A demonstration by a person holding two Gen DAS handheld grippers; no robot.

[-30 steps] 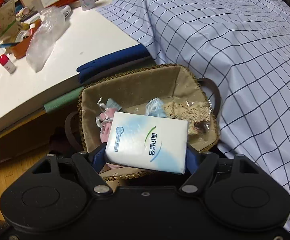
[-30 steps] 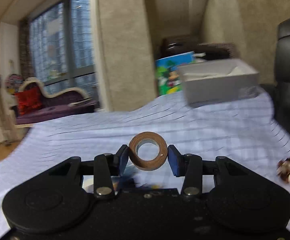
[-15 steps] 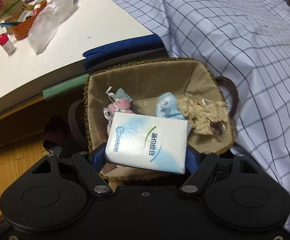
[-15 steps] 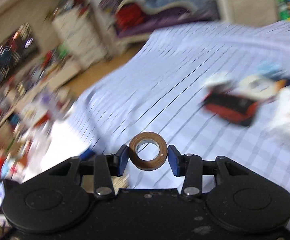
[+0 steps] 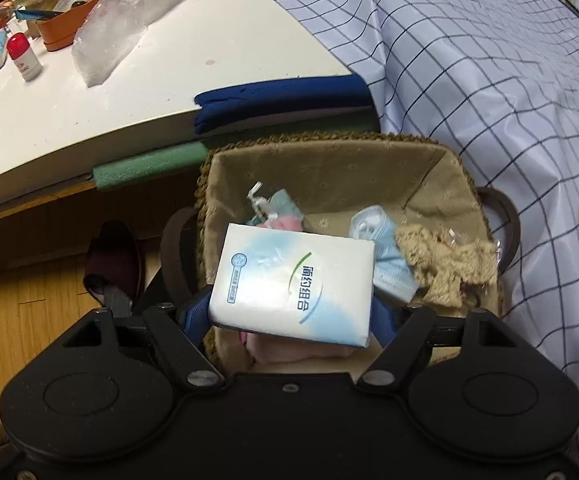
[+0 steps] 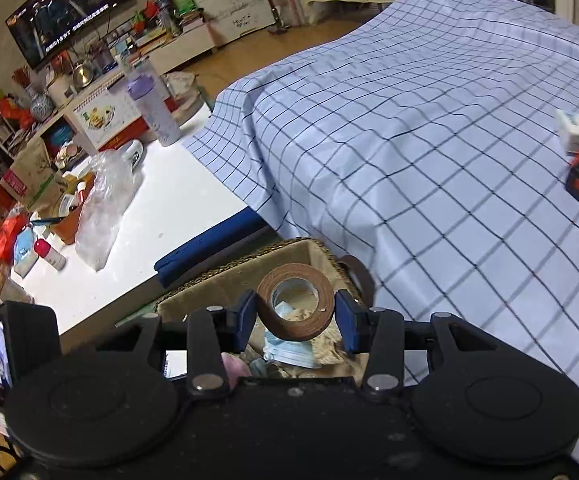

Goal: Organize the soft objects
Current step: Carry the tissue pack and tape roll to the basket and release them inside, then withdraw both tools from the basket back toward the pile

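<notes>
The left gripper holds a tissue pack between its blue pads, which press on the pack's two short ends. The pack is a flat, soft rectangle in white wrap with pale blue clouding, a round blue seal near its left end and green-and-blue Chinese lettering with a curved green stroke near its right end. Its long axis runs across the lower middle of the left wrist view from left to right, slightly tilted so that the left end sits a little higher than the right. The printed face is turned up toward the camera.

The pack hangs over a woven basket with a tan fabric lining, which fills the middle of that view. Inside the basket lie a light blue face mask, a beige crocheted piece to the right of it, and something pink and pale green at the left, partly hidden by the pack.

In the right wrist view, the right gripper is narrowly closed on a brown tape roll, whose open core faces the camera. The roll sits at centre frame, above the basket's near corner.

A blue checked cloth covers the right of both views; a cluttered white table lies at upper left.
</notes>
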